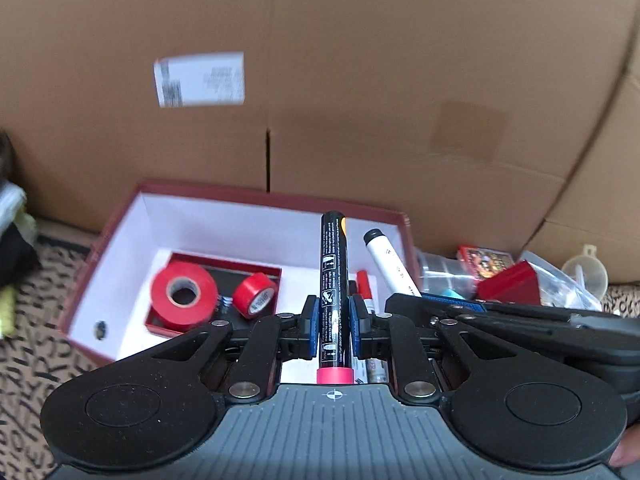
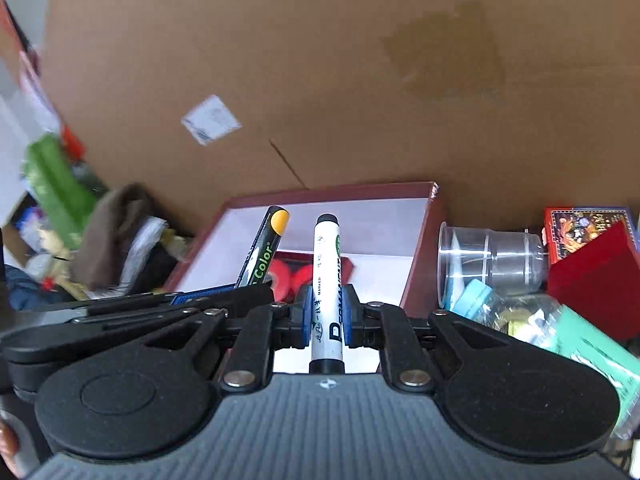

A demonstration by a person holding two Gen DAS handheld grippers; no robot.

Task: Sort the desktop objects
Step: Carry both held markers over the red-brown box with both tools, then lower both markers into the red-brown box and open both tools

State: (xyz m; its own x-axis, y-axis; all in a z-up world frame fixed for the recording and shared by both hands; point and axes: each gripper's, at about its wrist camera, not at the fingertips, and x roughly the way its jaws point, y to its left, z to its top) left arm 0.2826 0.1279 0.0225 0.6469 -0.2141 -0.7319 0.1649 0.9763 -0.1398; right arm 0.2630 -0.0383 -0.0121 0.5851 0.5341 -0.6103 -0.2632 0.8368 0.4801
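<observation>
Two markers poised over a red-rimmed box [image 1: 132,200]: the left gripper [image 1: 335,328] is clamped on a black marker [image 1: 333,272] with an orange tip, which points forward and up from its blue pads; the right gripper [image 2: 325,320], just beside it, grips a white marker [image 2: 326,280] the same way. Below and ahead of both lies the box's white floor, where a large red tape roll [image 1: 184,294] and a small red tape roll [image 1: 255,295] sit in a tray ahead-left of the left gripper and a red pen [image 1: 365,286] rests just right of its fingers. Judged from here, each marker should be lowered level beside that pen before the grip eases; the grippers crowd each other, so one at a time looks safer.
</observation>
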